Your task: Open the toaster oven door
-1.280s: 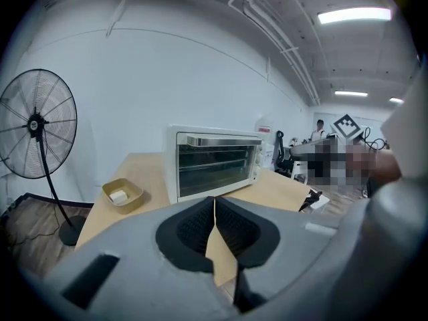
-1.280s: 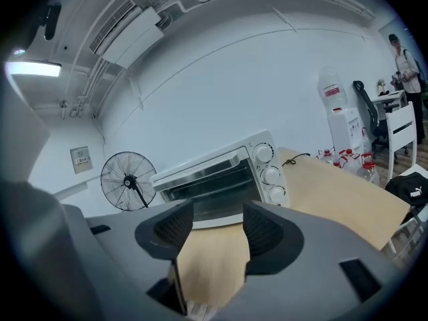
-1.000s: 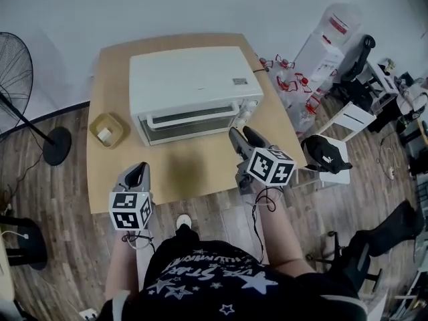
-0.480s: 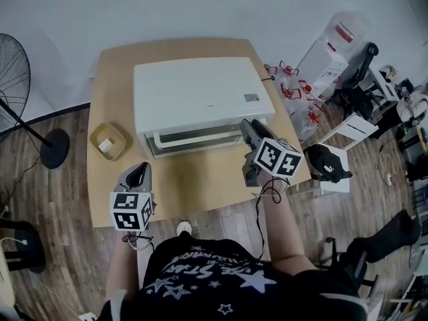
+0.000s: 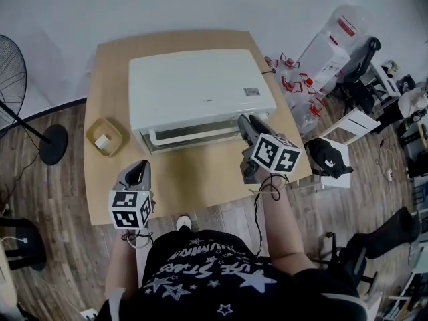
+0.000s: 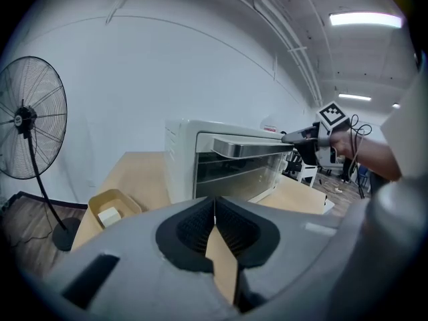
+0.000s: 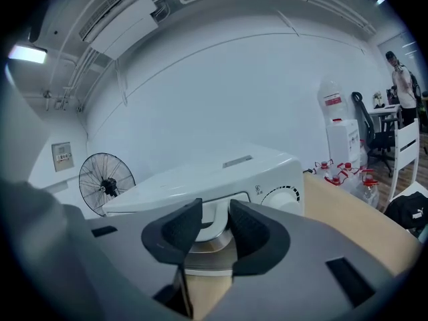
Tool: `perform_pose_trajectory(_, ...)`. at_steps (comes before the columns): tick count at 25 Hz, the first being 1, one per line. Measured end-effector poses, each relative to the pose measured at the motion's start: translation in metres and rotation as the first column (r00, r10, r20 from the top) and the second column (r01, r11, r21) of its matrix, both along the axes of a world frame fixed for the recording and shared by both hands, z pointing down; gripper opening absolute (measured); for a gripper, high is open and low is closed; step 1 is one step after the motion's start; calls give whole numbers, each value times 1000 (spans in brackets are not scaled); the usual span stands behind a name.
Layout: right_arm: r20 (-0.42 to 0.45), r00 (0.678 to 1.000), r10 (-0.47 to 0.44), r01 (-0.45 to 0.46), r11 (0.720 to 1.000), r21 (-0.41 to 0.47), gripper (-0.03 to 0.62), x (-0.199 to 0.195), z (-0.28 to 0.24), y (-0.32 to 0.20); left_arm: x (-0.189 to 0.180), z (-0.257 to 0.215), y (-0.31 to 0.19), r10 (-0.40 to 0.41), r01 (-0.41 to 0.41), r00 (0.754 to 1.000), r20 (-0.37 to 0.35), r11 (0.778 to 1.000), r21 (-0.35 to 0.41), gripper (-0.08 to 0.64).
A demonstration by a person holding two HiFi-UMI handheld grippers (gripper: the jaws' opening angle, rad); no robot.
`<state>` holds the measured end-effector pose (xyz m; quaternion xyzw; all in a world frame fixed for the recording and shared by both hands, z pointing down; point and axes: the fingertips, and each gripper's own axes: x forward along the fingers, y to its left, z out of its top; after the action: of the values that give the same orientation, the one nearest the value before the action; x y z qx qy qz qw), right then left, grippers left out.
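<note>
Head view: the white, box-shaped metal toaster oven (image 5: 200,85) sits on the light wooden worktop (image 5: 194,179), ahead of both tongs, with its glass front shut. The left tongs (image 5: 136,172) hang above the worktop's near edge, well short of the oven. A tan square dish (image 5: 105,137) lies ahead of them, towards their outer side. The right tongs (image 5: 246,122) are at the right end of the pale bar-shaped door handle (image 5: 194,135), which runs along the top of the oven front. Left gripper view: the left tongs (image 6: 214,206) are closed tip to tip, with nothing between the pads. The oven stands ahead and slightly right of them. The dish is ahead to their left, and a black standing fan (image 6: 30,126) is farther left, off the worktop. The right tongs show at the far end of the handle. Right gripper view: the right tongs (image 7: 215,209) have just been closing. The handle's white end bracket stands between the jaws, and the pads appear to bear on both its sides. A round white dial (image 7: 286,198) on the oven front lies just right of these tongs.
</note>
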<state>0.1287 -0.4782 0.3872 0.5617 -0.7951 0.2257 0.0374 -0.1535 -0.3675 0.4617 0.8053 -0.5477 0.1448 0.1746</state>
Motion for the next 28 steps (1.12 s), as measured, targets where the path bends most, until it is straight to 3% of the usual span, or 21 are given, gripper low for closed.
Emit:
perform_pose_trajectory(13,-82,994,-72,73,997,11,133,5,10,39,19,-1,41,-47,48,999,24,999,-11,22)
perform_pose_trajectory(28,-119,987,-111,104,992,-66,98,21,47,94,34,19,94,-72,74,997,36,996,-59,23)
